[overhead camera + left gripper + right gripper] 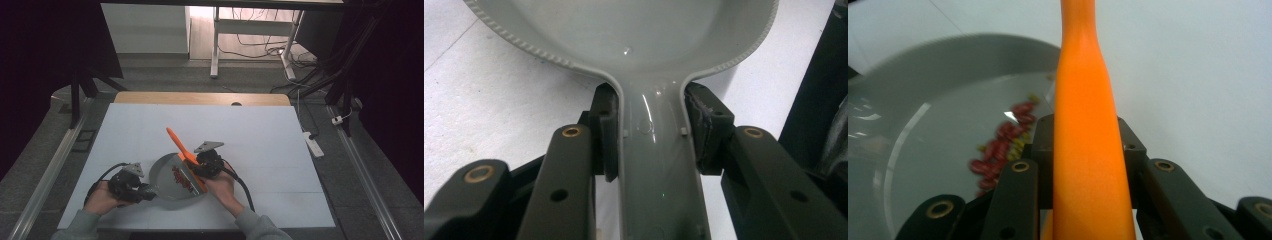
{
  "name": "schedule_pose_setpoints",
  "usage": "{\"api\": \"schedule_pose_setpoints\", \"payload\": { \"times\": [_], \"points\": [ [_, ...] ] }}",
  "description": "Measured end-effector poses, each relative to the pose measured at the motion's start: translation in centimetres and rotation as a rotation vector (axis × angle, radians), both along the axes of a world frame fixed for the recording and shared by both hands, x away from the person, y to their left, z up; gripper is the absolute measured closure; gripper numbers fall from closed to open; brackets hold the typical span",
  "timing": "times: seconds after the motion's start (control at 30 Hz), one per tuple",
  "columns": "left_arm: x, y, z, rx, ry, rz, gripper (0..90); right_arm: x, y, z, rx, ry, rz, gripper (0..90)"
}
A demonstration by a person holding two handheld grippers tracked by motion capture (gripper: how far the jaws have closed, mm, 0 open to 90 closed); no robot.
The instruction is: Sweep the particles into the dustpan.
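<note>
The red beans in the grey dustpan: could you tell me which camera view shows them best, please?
The right gripper view: the red beans lie close, individually distinguishable though blurred, mixed with small yellowish bits inside the dustpan. The high view shows them as a small reddish patch. The left gripper view shows the pan's bare near end and handle.

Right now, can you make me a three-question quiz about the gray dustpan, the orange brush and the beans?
1. Where are the red beans?
A. inside the dustpan
B. on the floor
C. on the bare table

2. What colour is the brush handle?
A. blue
B. orange
C. green

3. What is the left gripper doing?
A. hanging open
B. clamping the brush
C. clamping the dustpan's handle

Answers: 1 A, the beans lie on the gray pan's inner surface. 2 B, it is bright orange between the right gripper's jaws. 3 C, its jaws press both sides of the gray handle.
</note>
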State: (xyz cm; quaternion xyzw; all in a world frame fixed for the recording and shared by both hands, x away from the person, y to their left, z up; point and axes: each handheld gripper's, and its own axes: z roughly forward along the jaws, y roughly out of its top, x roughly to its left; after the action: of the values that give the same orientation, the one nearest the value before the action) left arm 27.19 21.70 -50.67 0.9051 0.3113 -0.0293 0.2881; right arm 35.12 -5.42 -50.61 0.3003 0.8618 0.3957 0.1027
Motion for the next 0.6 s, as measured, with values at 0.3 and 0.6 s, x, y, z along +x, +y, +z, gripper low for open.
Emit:
{"api": "schedule_pose_setpoints", "payload": {
  "times": [0.3,0.6],
  "points": [
    [0.1,0.0,-0.2,0.004,0.006,0.003,61.7,-1.7,2.8,0.9,0.086,0.037,0.144,70.6],
    [0.0,-0.1,-0.4,0.005,0.007,0.001,61.7,0.4,-1.4,2.9,0.082,-0.044,0.019,70.5]
  ]
}}
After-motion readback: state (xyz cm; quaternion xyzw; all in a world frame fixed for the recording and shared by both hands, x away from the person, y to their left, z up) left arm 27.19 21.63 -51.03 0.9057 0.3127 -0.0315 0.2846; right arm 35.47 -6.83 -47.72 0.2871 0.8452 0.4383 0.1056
